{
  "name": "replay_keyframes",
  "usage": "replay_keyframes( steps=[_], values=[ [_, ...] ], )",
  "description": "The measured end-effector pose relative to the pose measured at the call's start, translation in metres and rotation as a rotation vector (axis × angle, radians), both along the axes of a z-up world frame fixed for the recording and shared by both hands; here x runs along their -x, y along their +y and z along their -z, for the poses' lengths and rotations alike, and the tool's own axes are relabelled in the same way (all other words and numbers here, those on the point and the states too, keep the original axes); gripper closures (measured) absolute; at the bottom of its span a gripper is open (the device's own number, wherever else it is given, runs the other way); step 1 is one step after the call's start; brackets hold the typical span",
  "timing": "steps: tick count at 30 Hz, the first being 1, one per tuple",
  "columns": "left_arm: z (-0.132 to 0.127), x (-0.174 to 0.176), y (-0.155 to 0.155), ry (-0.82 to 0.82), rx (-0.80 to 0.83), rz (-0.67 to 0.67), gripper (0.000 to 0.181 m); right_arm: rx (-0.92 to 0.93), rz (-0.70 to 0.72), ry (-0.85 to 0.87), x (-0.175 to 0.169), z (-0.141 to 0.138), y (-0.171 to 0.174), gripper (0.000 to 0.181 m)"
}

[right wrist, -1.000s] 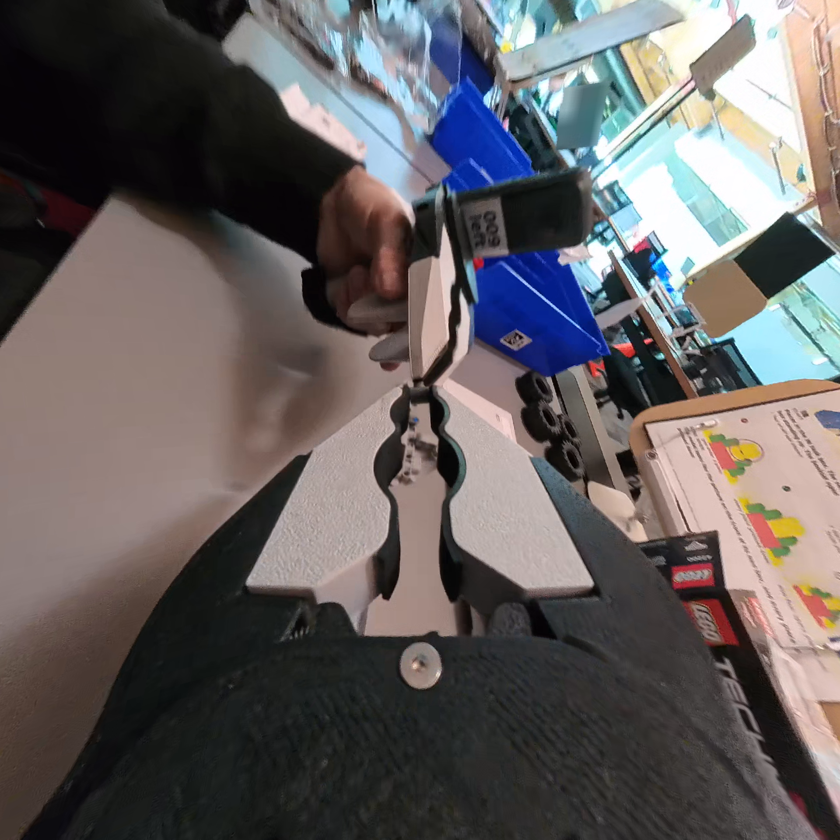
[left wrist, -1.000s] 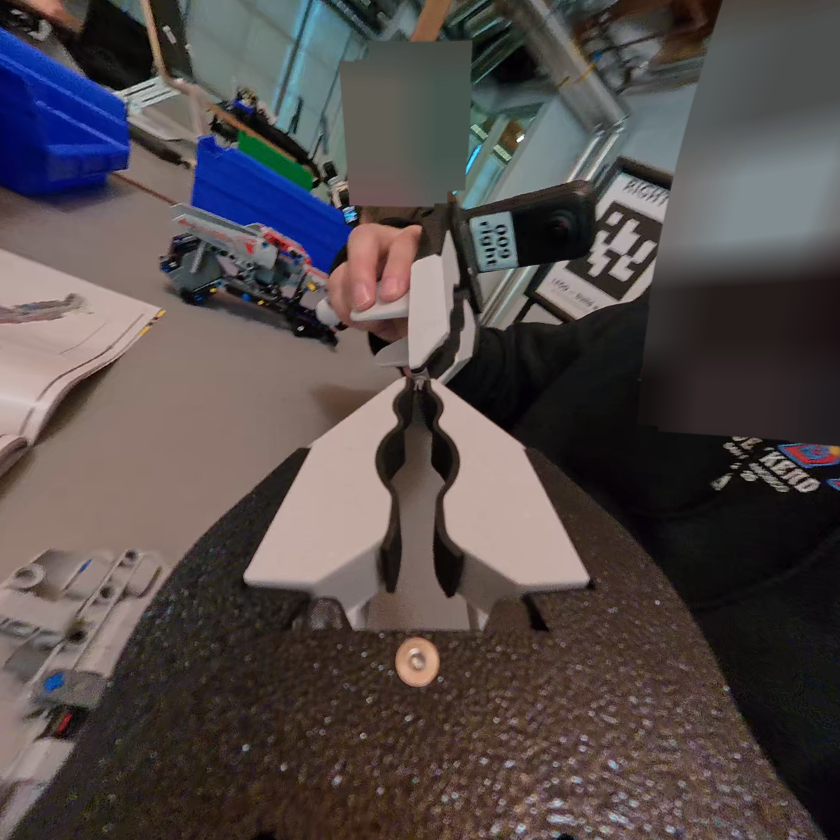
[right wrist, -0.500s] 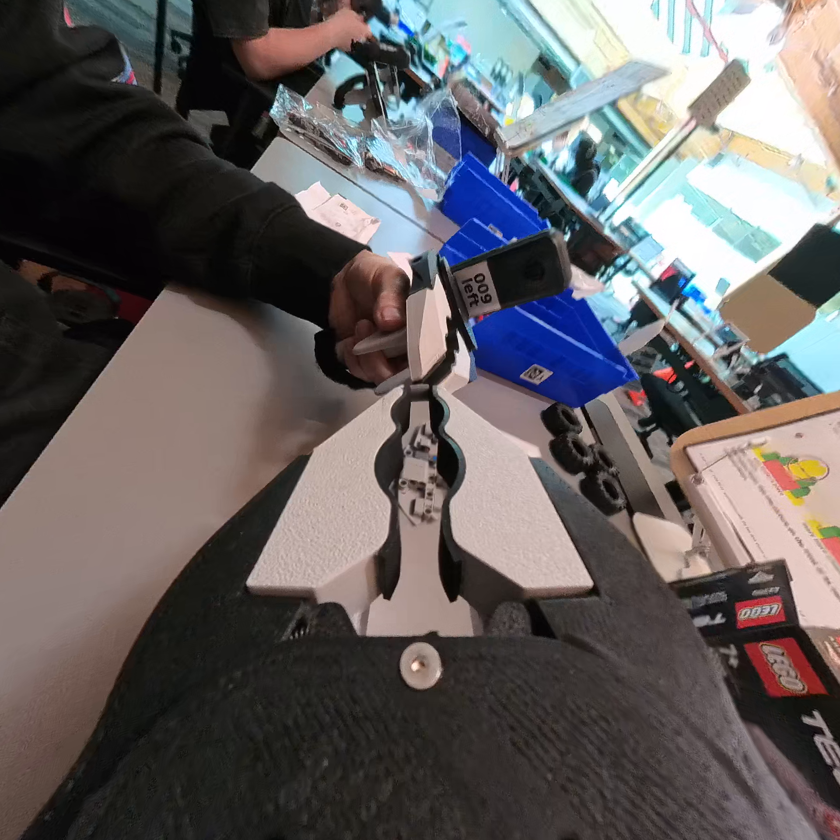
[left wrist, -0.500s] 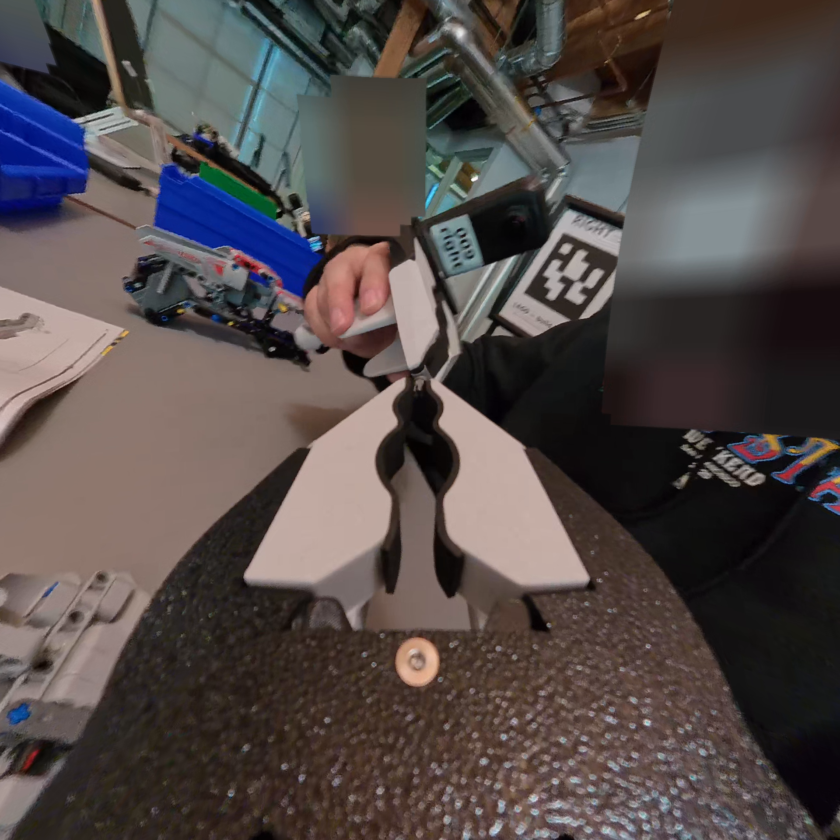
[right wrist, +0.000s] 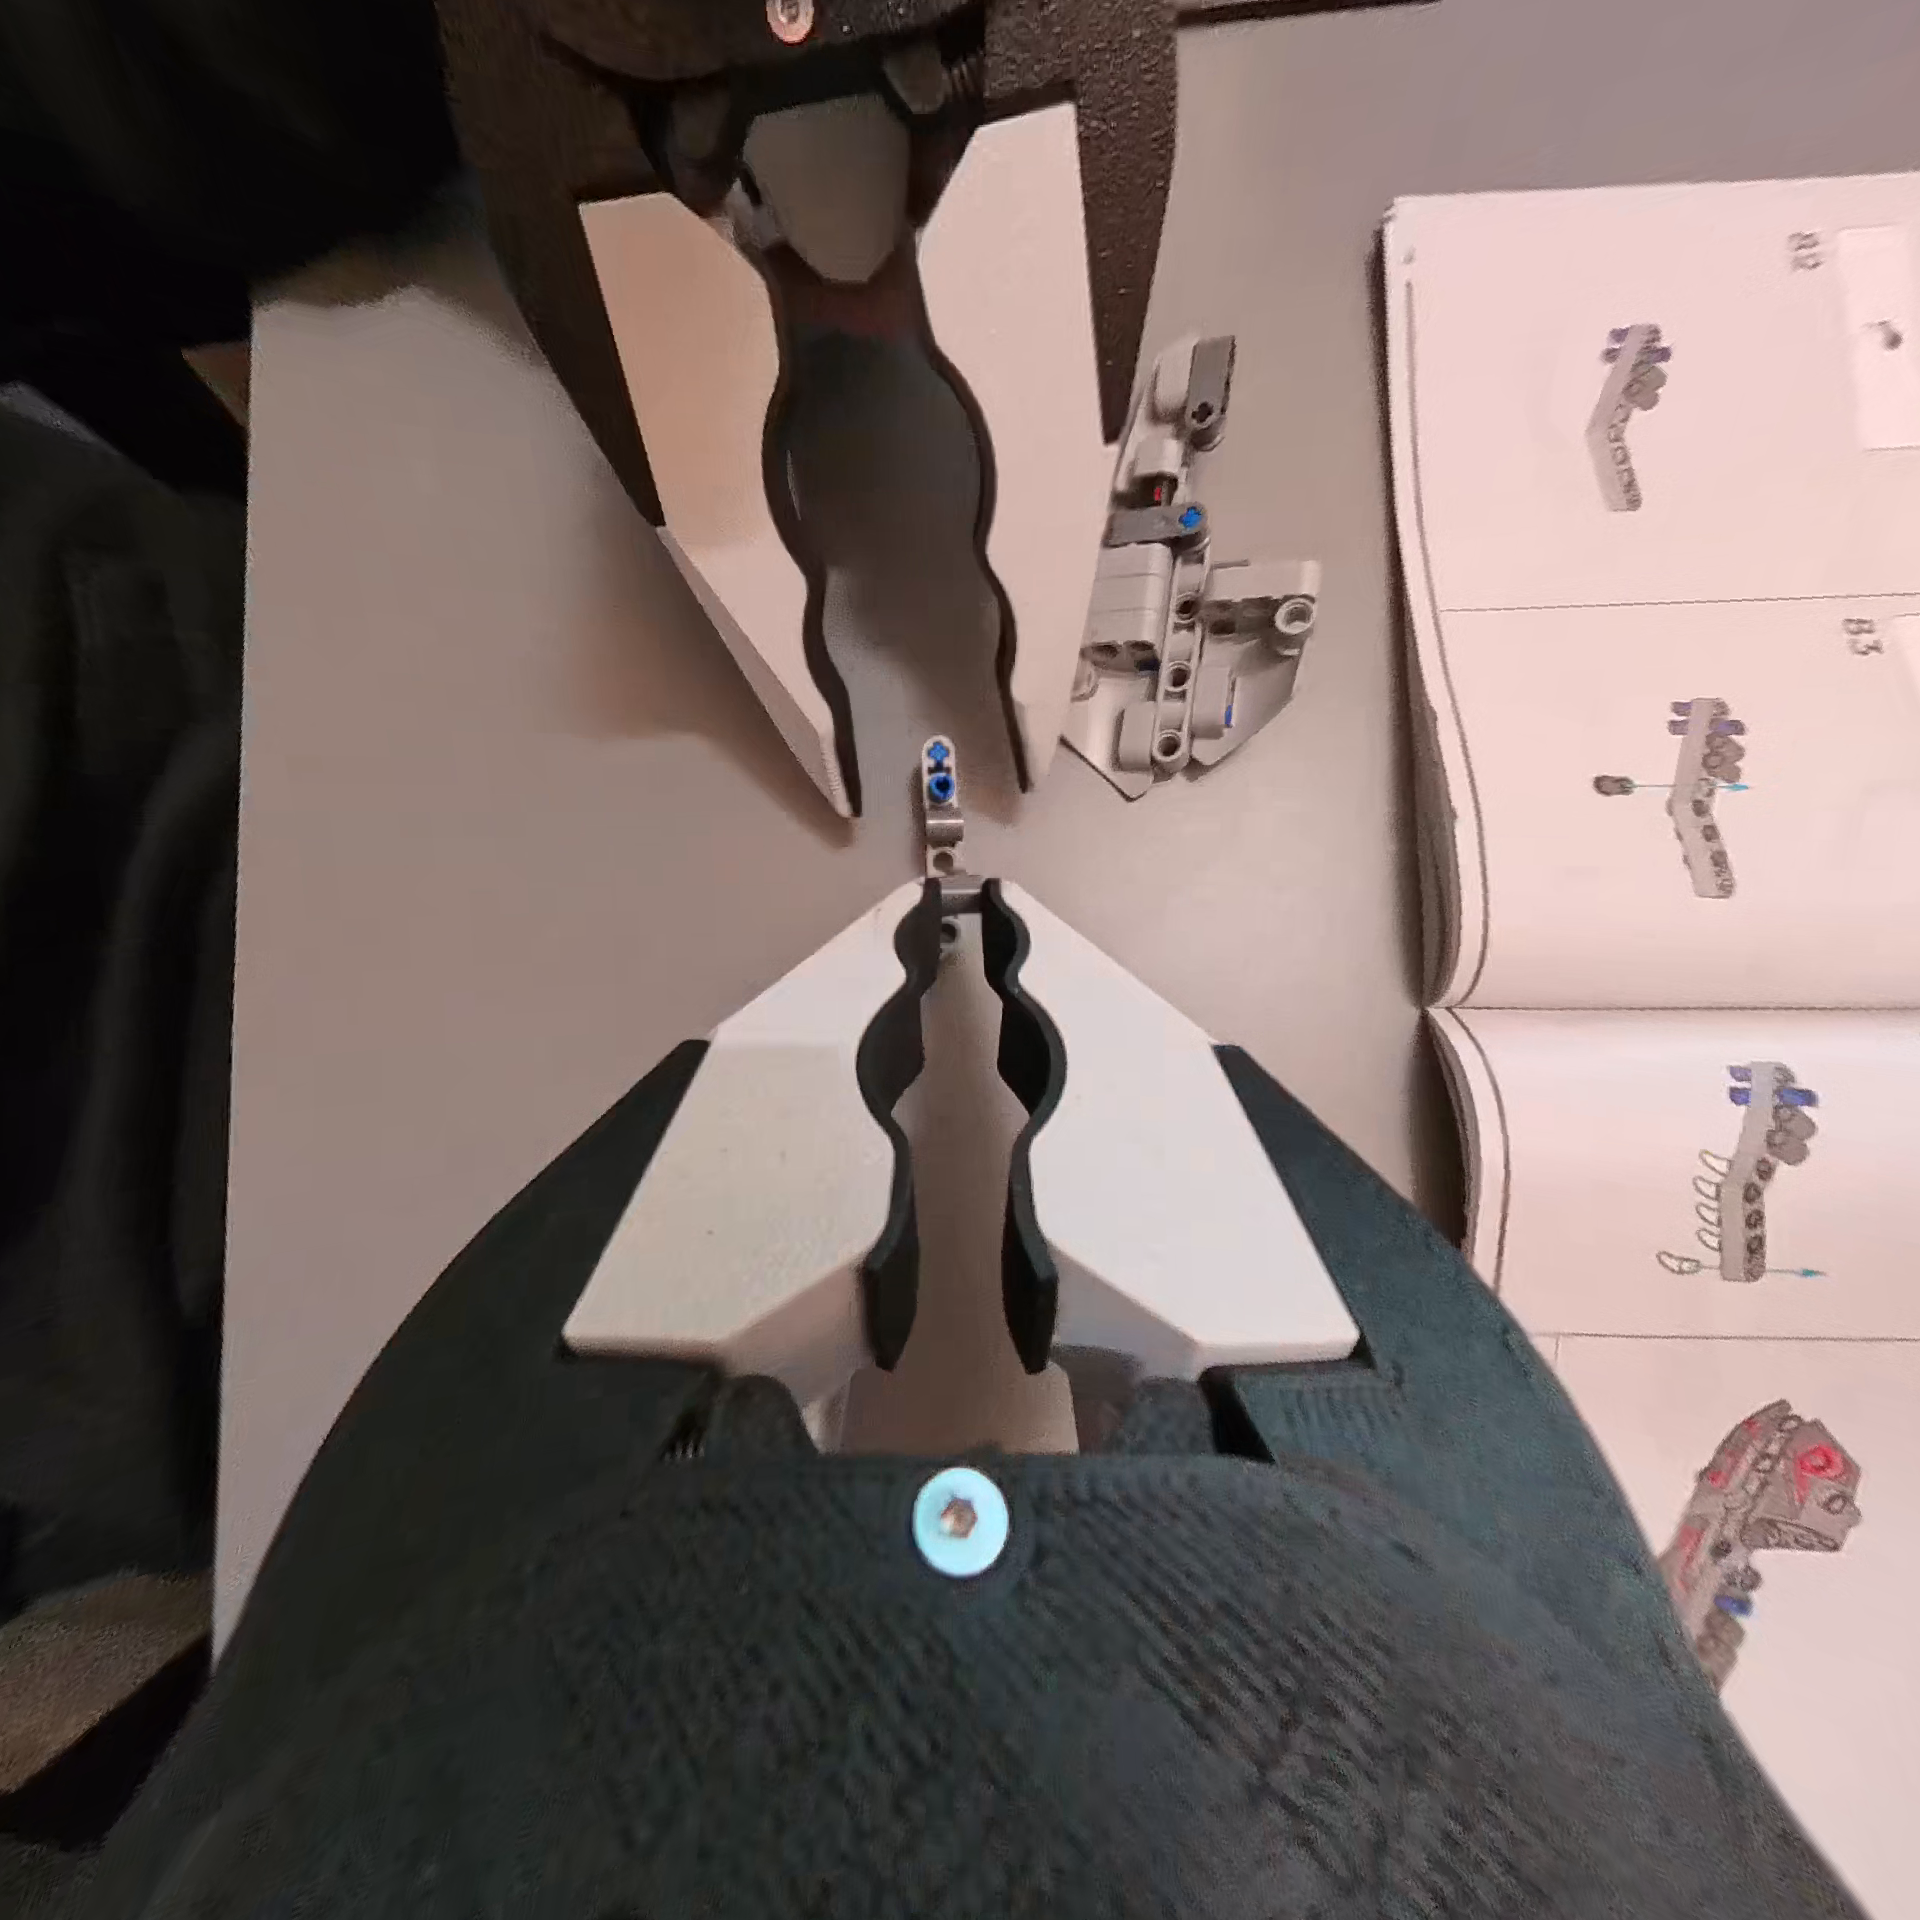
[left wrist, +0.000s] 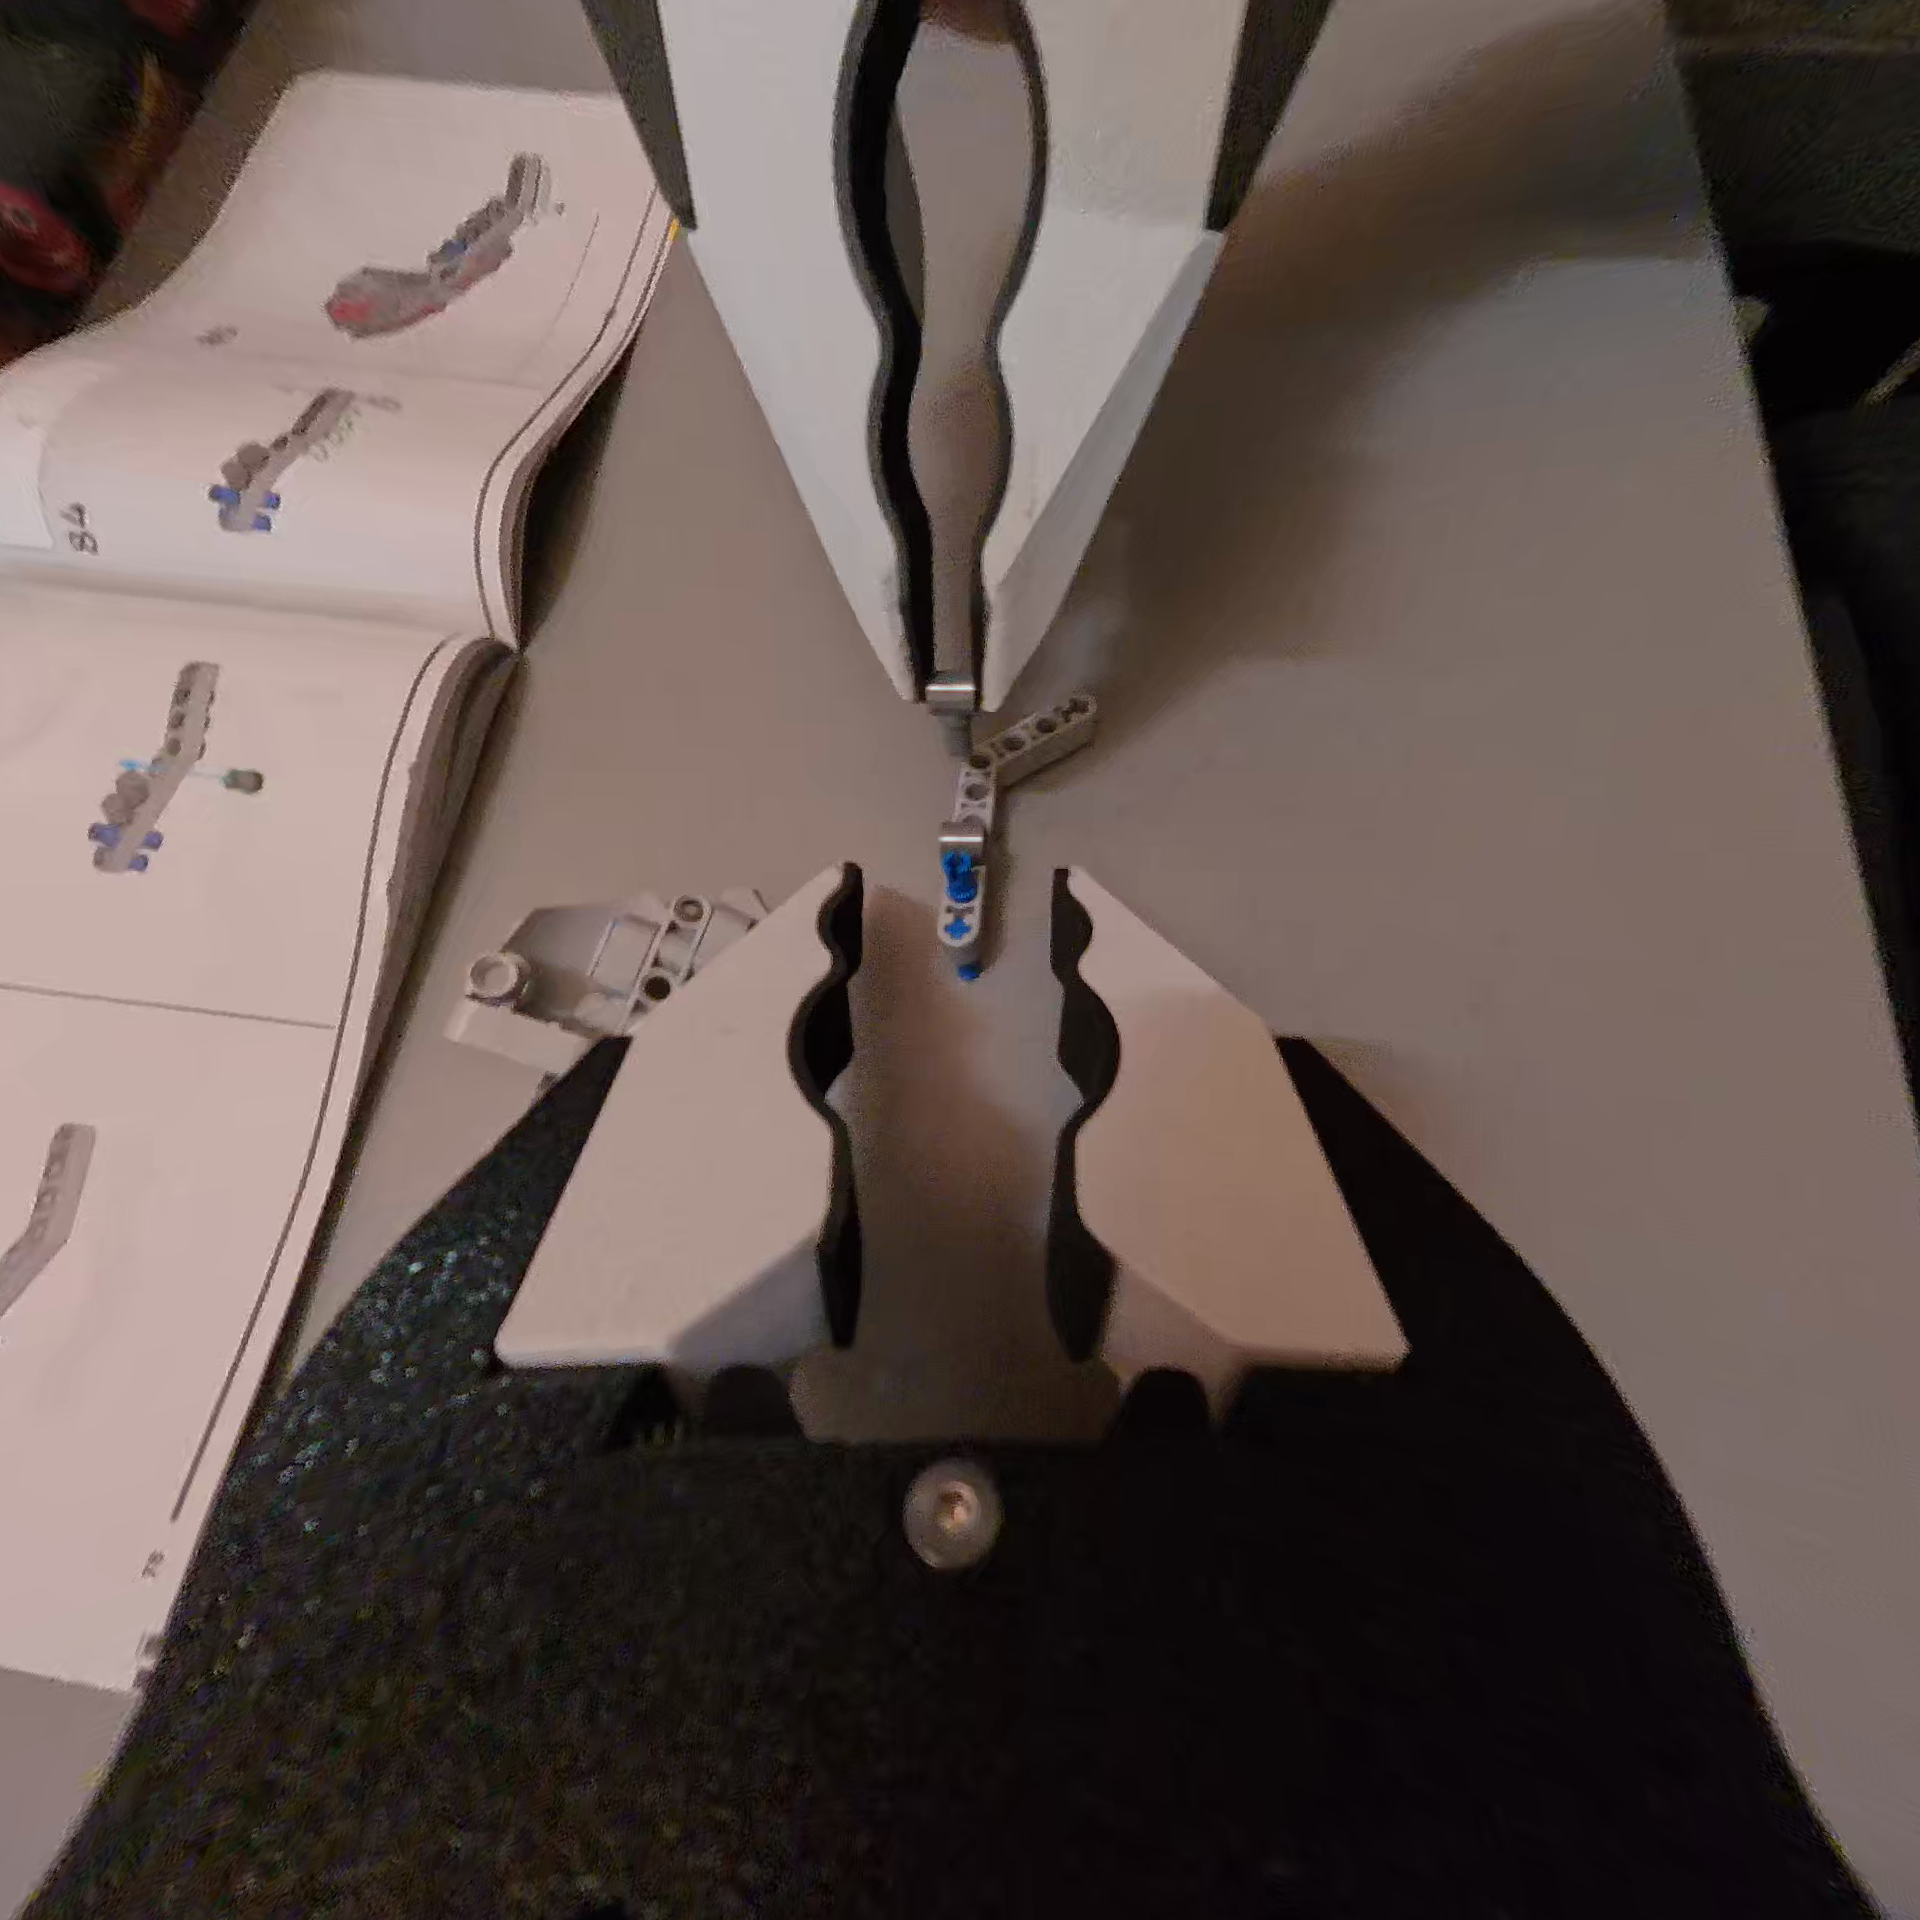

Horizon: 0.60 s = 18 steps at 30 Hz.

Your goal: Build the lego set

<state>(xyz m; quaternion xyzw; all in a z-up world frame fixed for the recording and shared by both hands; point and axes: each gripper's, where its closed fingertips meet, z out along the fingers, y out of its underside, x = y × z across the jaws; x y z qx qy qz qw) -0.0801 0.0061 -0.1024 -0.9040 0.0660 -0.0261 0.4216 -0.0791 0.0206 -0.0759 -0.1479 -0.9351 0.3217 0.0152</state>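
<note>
Lego beam: a small bent grey beam (left wrist: 971, 831) with blue pins, lying on the grey table (left wrist: 1403, 727), between the two grippers
Long axis: in the left wrist view its main arm runs from 12 to 6 o'clock, in line with both grippers; a short arm angles off toward 2 o'clock
Right gripper: the right gripper (right wrist: 953, 891) is closed on a small grey connector (left wrist: 951, 691) at the beam's far end, at 12 o'clock
Left gripper: the left gripper (left wrist: 956, 883) is open, fingers either side of the blue-pinned end, not touching it
Nearer hand: the right, already at the beam
Off to the side: a grey lego subassembly (right wrist: 1184, 613) at 9 o'clock, then an open instruction booklet (left wrist: 208, 644)
</note>
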Motion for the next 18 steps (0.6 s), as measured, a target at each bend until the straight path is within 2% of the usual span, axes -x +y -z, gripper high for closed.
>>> replay_keyframes(
  steps=[4, 11, 18],
  values=[
    [0.008, 0.000, 0.003, 0.000, 0.027, -0.020, 0.152, 0.014, -0.040, -0.016, 0.000, 0.006, -0.005, 0.175],
    [0.010, -0.004, 0.006, 0.018, 0.036, 0.005, 0.176, -0.030, -0.071, 0.001, -0.002, 0.015, -0.007, 0.175],
    [0.010, -0.006, 0.006, 0.008, 0.035, 0.018, 0.176, -0.088, -0.089, -0.039, -0.005, 0.016, -0.008, 0.175]
  ],
)
